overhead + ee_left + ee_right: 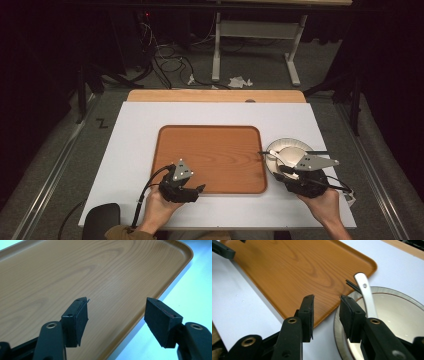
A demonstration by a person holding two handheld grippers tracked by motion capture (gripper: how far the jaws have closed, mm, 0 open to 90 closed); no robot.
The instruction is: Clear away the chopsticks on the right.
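A wood-grain tray (210, 150) lies bare in the middle of the white table top. Right of it stands a white bowl (290, 150) on a plate, with a white spoon (367, 292) in it and black chopsticks (310, 152) laid across its rim. My left gripper (196, 186) hovers at the tray's front edge; in the left gripper view (116, 307) it is open wide over the tray (75, 270) rim, holding nothing. My right gripper (282, 170) is at the bowl's near-left side. It (327, 305) is open with a narrow gap, and one jaw hangs over the bowl (397, 307) rim.
The white top (135, 150) lies on a wooden table whose far edge (215, 96) shows. A black rounded object (100, 220) sits at the near-left corner. Cables and another table's legs (216, 50) stand on the floor beyond.
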